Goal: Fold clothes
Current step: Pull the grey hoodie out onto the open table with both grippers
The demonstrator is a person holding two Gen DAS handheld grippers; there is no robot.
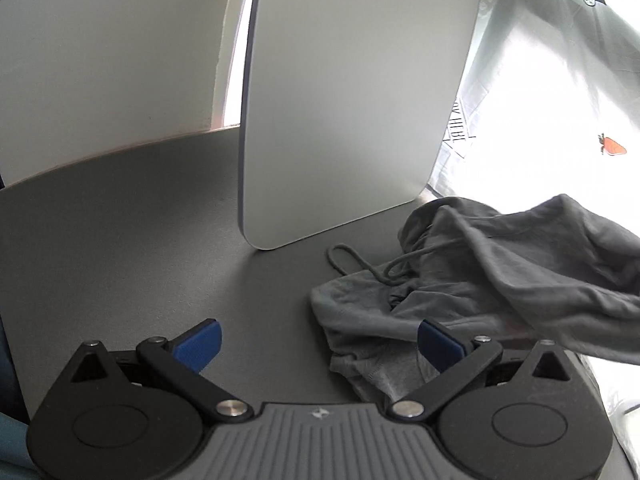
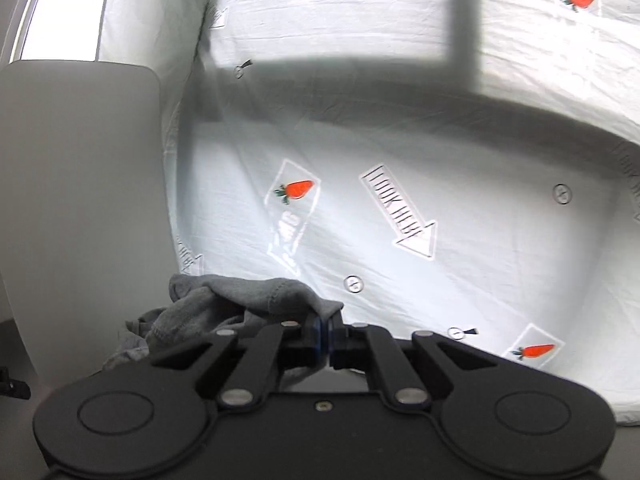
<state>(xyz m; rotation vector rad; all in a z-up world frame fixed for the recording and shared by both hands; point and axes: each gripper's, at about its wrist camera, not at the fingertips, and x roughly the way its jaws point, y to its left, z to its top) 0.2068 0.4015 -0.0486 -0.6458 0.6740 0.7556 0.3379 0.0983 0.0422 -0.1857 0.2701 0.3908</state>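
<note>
Grey drawstring shorts (image 1: 460, 292) lie crumpled on the bench (image 1: 140, 240), one edge pinched in the clenched right gripper (image 2: 325, 334) for spreading; left gripper (image 1: 318, 340) hovers released.

Grey drawstring garment (image 1: 480, 280), apparently shorts, lies crumpled on the dark table, one edge lifted.

Left tongs (image 1: 318, 342) agape, right tongs (image 2: 325, 338) clamped
</note>
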